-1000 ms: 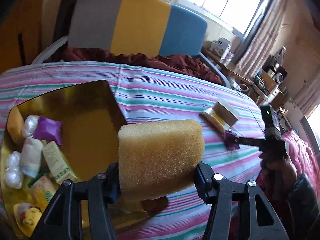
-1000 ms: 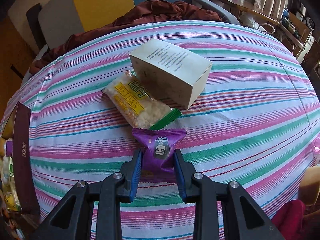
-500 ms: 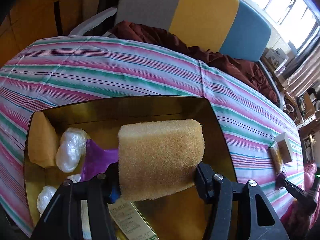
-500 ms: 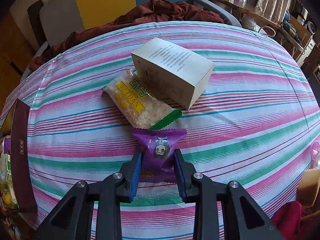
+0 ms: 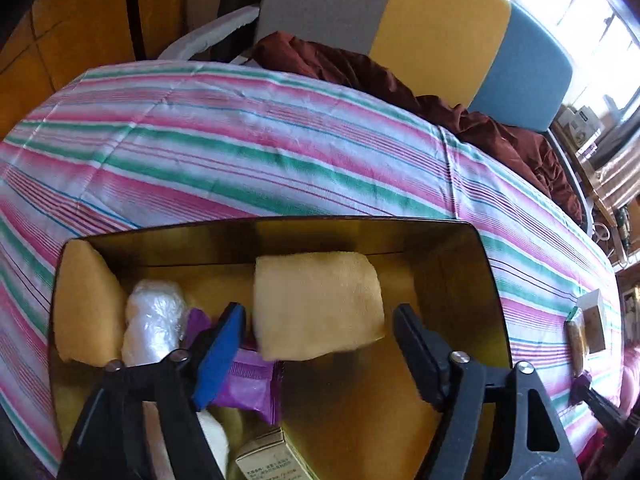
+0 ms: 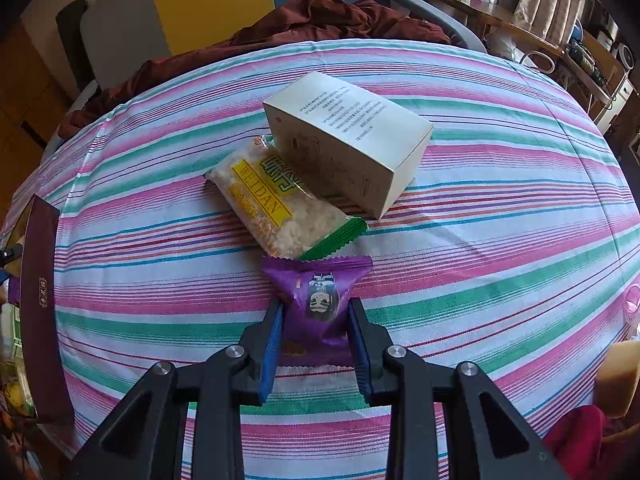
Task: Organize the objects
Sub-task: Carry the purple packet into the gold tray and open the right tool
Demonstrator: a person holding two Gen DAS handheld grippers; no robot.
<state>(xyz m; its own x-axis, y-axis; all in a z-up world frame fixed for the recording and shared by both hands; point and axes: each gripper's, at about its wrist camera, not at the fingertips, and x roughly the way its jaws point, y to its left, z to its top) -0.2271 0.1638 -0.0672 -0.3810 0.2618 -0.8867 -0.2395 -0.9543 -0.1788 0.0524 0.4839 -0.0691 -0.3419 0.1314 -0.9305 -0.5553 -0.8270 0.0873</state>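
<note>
My left gripper (image 5: 316, 332) is open over the gold box (image 5: 476, 264). The yellow sponge (image 5: 316, 304) sits loose between its jaws, inside the box. The box also holds a second sponge (image 5: 86, 312), a clear plastic-wrapped item (image 5: 154, 324), a purple packet (image 5: 248, 384) and a small carton (image 5: 272, 460). My right gripper (image 6: 316, 332) is shut on a purple snack packet (image 6: 318, 300) that lies on the striped tablecloth (image 6: 500, 240). A rice cracker packet (image 6: 276, 204) and a beige carton (image 6: 348, 140) lie just beyond it.
The gold box's dark outer side (image 6: 40, 304) shows at the left of the right wrist view. A chair with grey, yellow and blue panels (image 5: 432, 28) and a maroon cloth (image 5: 400, 92) lie behind the table. A shelf with clutter (image 6: 560, 40) stands at the far right.
My left gripper has opened and let go of the yellow sponge, which now sits inside the gold box. My right gripper stays shut on the purple packet and has not moved.
</note>
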